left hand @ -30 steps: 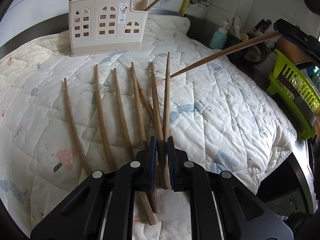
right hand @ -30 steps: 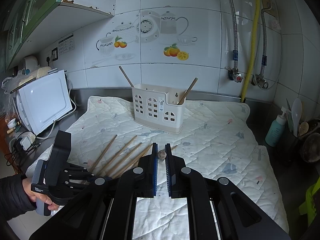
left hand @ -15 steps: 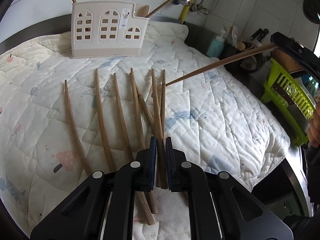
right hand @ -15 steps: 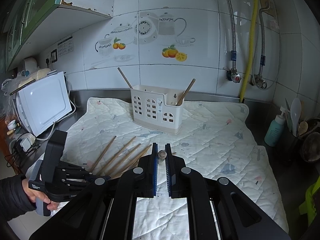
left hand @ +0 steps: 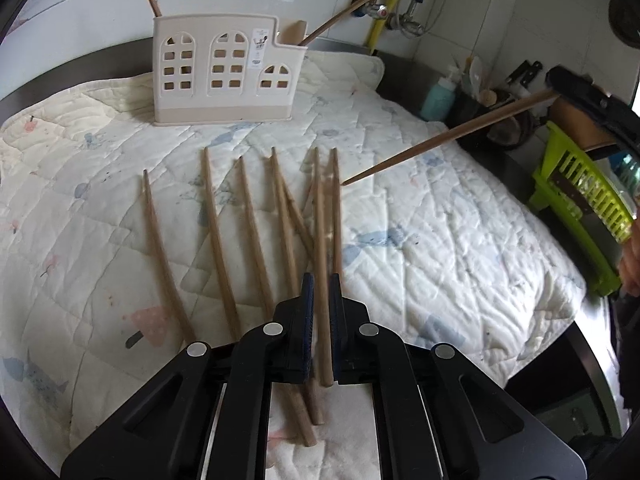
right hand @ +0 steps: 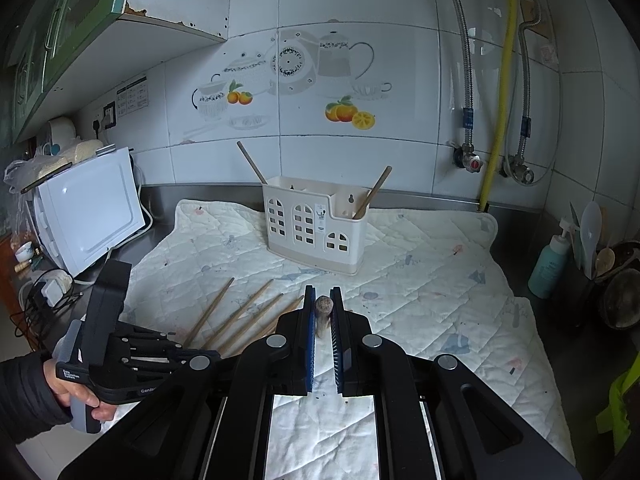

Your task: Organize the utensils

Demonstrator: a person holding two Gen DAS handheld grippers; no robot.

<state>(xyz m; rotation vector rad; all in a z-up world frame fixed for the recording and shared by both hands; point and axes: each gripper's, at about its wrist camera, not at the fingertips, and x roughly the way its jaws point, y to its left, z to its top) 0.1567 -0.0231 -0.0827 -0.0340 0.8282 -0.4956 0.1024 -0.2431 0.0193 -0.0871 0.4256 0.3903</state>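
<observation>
Several wooden chopsticks (left hand: 216, 240) lie side by side on the quilted mat (left hand: 440, 240). My left gripper (left hand: 321, 280) is shut on one chopstick (left hand: 320, 220) near its thick end, low over the mat. The cream utensil holder (left hand: 216, 68) stands at the back with two sticks leaning in it. My right gripper (right hand: 322, 292) is shut on another chopstick (right hand: 323, 308), seen end-on; in the left wrist view that chopstick (left hand: 440, 140) slants down from the right gripper (left hand: 560, 88) toward the row. A hand holds the left gripper (right hand: 208, 354) at lower left.
A white appliance (right hand: 88, 208) stands left of the mat, with a charger and cables (right hand: 48, 288) in front of it. A teal bottle (right hand: 548, 268) and a utensil pot sit at the right. A green rack (left hand: 580, 200) is beyond the mat's right edge.
The left jaws have narrowed onto the chopstick between them, and its far tip has swung closer to its neighbour. The right gripper and its chopstick have stayed put.
</observation>
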